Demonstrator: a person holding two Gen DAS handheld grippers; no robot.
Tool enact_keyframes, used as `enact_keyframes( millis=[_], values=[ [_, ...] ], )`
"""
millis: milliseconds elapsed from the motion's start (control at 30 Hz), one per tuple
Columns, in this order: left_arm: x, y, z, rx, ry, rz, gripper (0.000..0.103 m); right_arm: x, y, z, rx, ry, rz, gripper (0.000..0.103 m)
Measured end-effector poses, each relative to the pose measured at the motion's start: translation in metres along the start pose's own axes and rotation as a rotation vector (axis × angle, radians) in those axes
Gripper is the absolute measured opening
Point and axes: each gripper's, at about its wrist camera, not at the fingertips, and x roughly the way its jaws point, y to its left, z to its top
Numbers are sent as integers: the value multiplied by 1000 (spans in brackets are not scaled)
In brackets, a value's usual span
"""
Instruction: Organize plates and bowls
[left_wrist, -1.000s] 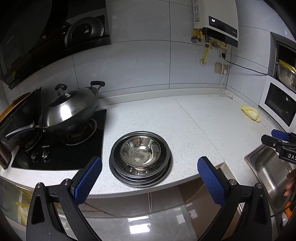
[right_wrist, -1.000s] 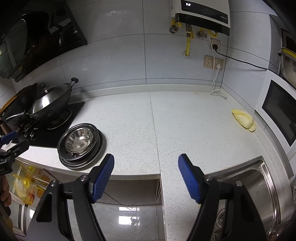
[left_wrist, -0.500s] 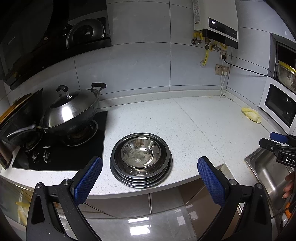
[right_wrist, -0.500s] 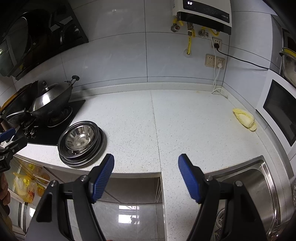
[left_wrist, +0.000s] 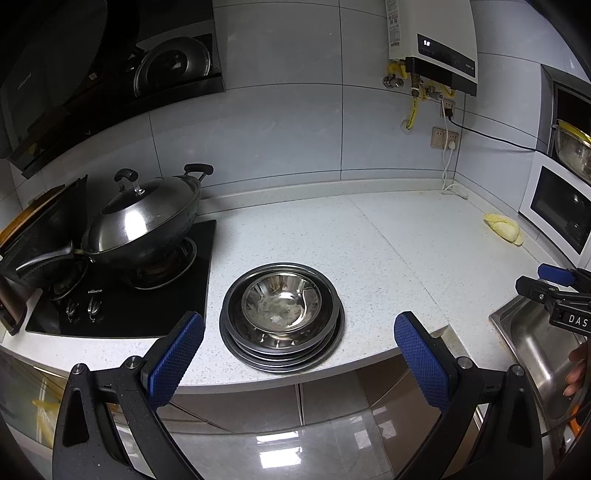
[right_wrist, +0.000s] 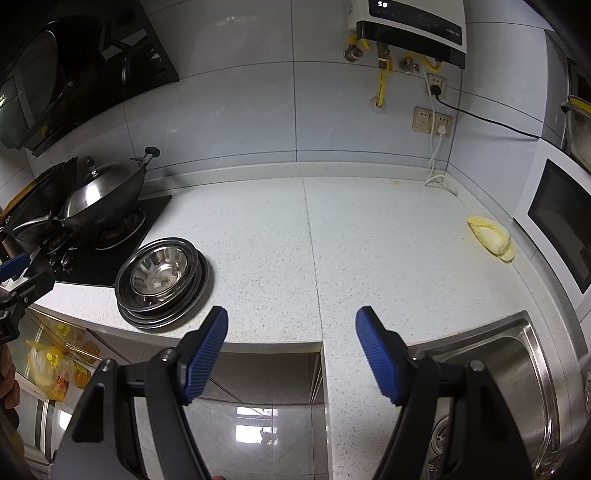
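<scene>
Countertop (left_wrist: 369, 240) nearer; bowl stack (left_wrist: 282, 314) unmoved

A stack of steel plates (left_wrist: 282, 354) stood on the white speckled surface (left_wrist: 388, 258), near its front edge and just beside the black stove top (left_wrist: 122, 310). The plates were round, shiny and dark-rimmed — they lay flat, one on another, a little shifted. A steel bowl (left_wrist: 281, 302) sat upright in the top plate, open side up, and its inside showed bright reflections.
</scene>
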Motion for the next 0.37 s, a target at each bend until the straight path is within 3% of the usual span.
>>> enact_keyframes(
  millis=[367],
  values=[
    [0, -2, 1, 0, 0, 1, 101, 2, -4, 0, 0, 2, -2, 71]
  ],
)
